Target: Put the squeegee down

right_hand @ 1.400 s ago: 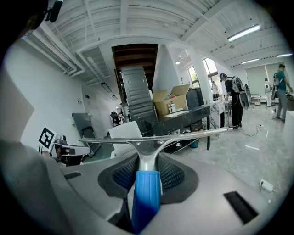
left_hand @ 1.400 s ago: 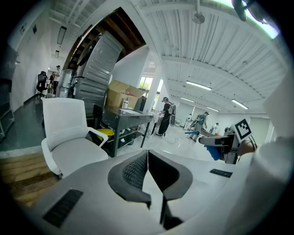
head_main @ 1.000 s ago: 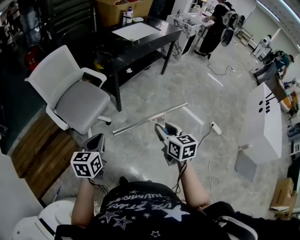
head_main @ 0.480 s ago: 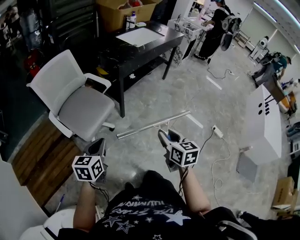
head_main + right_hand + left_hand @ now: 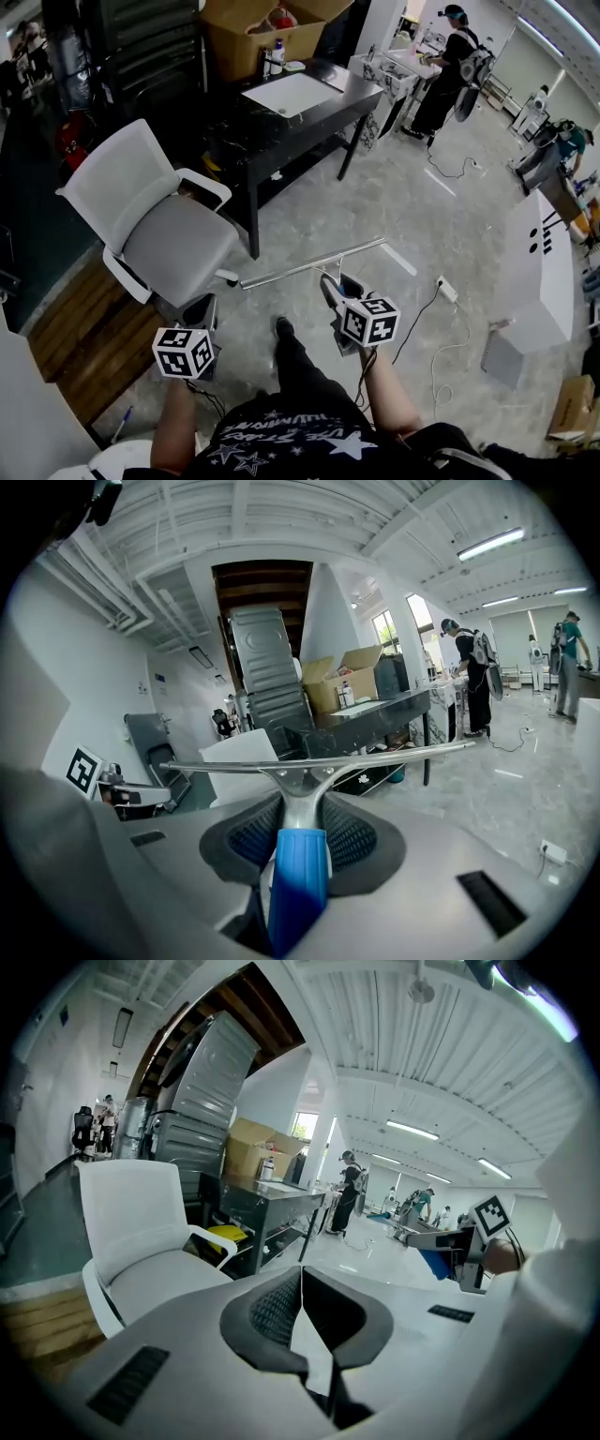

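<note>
The squeegee [image 5: 298, 855] has a blue handle and a long metal blade [image 5: 312, 262]. My right gripper [image 5: 300, 829] is shut on its handle, with the blade held crosswise in front of the jaws, level above the floor. In the head view the right gripper [image 5: 337, 289] is at centre right, pointing toward the black desk [image 5: 309, 112]. My left gripper [image 5: 298, 1299] is shut with nothing between its pads; in the head view the left gripper [image 5: 199, 311] sits at lower left, next to the white office chair [image 5: 159, 225].
A cardboard box [image 5: 267, 28] with bottles beside it stands behind the desk. A white counter [image 5: 539, 272] runs along the right. A power strip and cable [image 5: 441, 291] lie on the grey floor. People work at the far right. A wooden step [image 5: 75, 328] is at left.
Both grippers and the squeegee have moved forward toward the desk and chair, which now appear nearer. A leg and shoe now show between the grippers.
</note>
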`<state>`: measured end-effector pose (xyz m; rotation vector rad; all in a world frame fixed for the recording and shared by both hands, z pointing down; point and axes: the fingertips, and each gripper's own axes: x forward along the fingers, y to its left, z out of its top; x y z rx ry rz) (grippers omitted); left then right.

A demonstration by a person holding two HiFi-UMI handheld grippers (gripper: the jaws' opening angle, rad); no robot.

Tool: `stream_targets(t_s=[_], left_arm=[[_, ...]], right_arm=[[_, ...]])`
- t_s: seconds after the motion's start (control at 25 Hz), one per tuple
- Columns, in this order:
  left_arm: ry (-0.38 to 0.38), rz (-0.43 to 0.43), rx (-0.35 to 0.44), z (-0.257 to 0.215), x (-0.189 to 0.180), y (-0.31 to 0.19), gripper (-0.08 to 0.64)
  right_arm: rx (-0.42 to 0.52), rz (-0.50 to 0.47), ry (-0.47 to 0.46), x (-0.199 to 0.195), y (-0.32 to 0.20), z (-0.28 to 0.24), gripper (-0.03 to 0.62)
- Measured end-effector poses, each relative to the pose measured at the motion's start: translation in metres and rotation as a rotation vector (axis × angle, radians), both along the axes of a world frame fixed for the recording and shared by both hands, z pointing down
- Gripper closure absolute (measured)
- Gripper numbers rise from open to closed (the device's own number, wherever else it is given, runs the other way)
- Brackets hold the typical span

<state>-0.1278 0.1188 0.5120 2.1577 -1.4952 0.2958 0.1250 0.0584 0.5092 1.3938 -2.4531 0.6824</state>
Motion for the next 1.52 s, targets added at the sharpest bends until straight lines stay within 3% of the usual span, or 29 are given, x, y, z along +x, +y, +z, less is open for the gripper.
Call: stream_targets(t_s=[0.68, 1.08, 1.52], left_arm=[[-0.007, -0.150, -0.010, -0.009, 0.012, -0.248, 0.537], [0.001, -0.285, 0.000, -0.014, -0.004, -0.321, 0.537], [0.020, -0.329, -0.008, -0.001, -0.071, -0.391, 0.537]], right_arm=[[0.025, -0.143, -0.031, -0.004, -0.297, -0.010, 0.449], [0.067, -0.290, -0.008, -0.037, -0.395, -0.021, 0.449], [0.097, -0.403, 0.057, -0.109, -0.483, -0.027, 0.449]])
